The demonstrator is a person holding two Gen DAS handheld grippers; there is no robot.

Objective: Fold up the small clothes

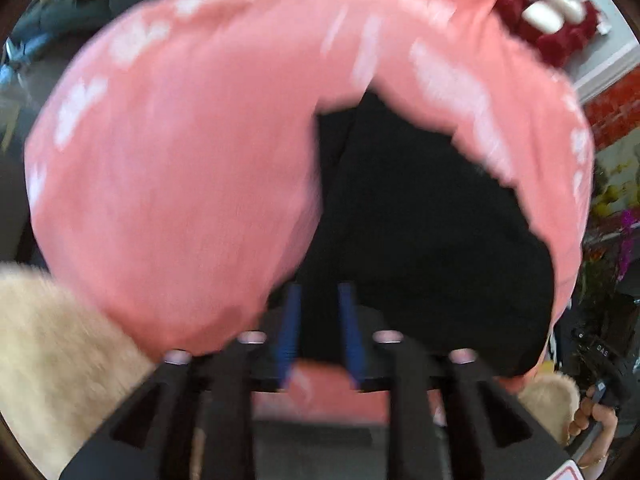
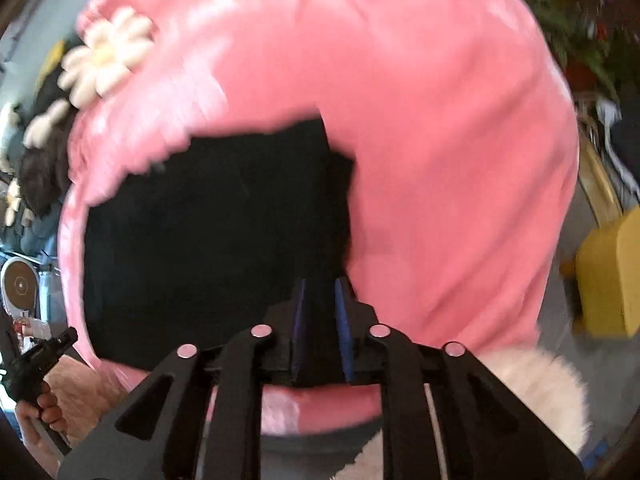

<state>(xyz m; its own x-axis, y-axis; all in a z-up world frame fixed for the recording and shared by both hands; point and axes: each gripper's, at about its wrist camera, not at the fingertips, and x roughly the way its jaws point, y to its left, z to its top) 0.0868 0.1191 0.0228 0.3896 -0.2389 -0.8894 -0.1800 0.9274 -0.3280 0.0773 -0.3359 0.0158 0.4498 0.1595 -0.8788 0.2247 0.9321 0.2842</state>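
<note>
A black garment [image 1: 420,220] hangs in front of a pink flowered cloth [image 1: 180,160]. My left gripper [image 1: 320,292] is shut on the black garment's edge, blue pads pinching the fabric. In the right wrist view the same black garment [image 2: 208,232] spreads before the pink cloth [image 2: 440,160]. My right gripper [image 2: 320,284] is shut on the black fabric as well. The garment is held up between both grippers. Both views are motion-blurred. How the garment hangs below is hidden.
A cream fluffy surface [image 1: 52,344] lies below, also in the right wrist view [image 2: 540,392]. A red and white plush toy [image 1: 560,12] sits at the upper right. A yellow box [image 2: 608,276] stands at the right. The other hand and gripper [image 2: 36,364] show at lower left.
</note>
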